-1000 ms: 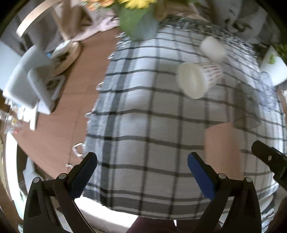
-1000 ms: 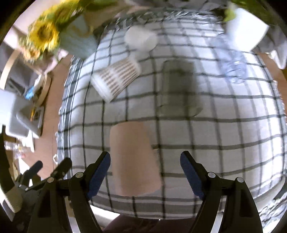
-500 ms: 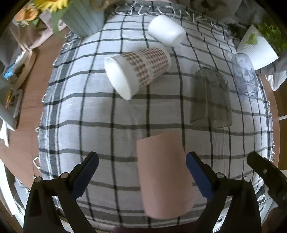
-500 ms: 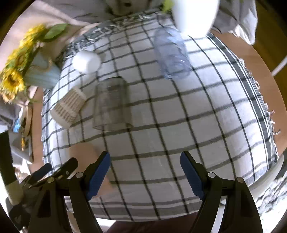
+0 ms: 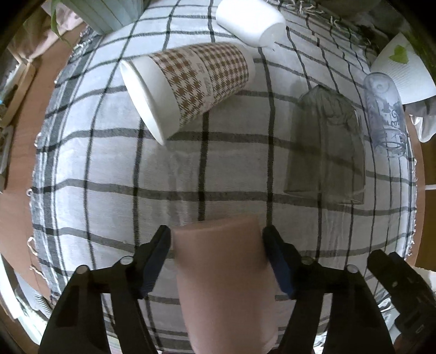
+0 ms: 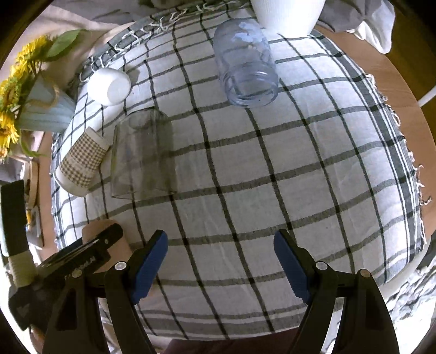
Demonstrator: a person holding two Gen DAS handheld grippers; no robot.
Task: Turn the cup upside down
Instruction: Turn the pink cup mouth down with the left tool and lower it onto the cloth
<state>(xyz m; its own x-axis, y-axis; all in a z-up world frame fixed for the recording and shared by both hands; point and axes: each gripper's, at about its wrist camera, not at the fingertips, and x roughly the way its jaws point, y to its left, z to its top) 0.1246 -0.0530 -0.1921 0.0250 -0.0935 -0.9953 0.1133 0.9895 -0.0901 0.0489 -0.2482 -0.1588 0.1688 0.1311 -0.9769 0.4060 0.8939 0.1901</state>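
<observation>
A pink cup [image 5: 226, 272] stands on the checked cloth at the near edge, its flat end up. My left gripper [image 5: 218, 245] has closed in on it, both blue pads against its sides. The cup's edge also shows in the right wrist view [image 6: 94, 230], behind the left gripper [image 6: 81, 258]. My right gripper [image 6: 220, 250] is open and empty over bare cloth, to the right of the pink cup.
A houndstooth paper cup [image 5: 188, 87] lies on its side. A white cup [image 5: 250, 21], a smoky glass [image 5: 324, 144] standing mouth down and a clear bluish jar [image 6: 245, 65] are on the cloth. A sunflower vase [image 6: 41, 109] and white pot [image 5: 400, 73] stand at the back.
My left gripper has moved forward around the pink cup and its jaws have narrowed onto it. The right gripper has swung a little further right, still open.
</observation>
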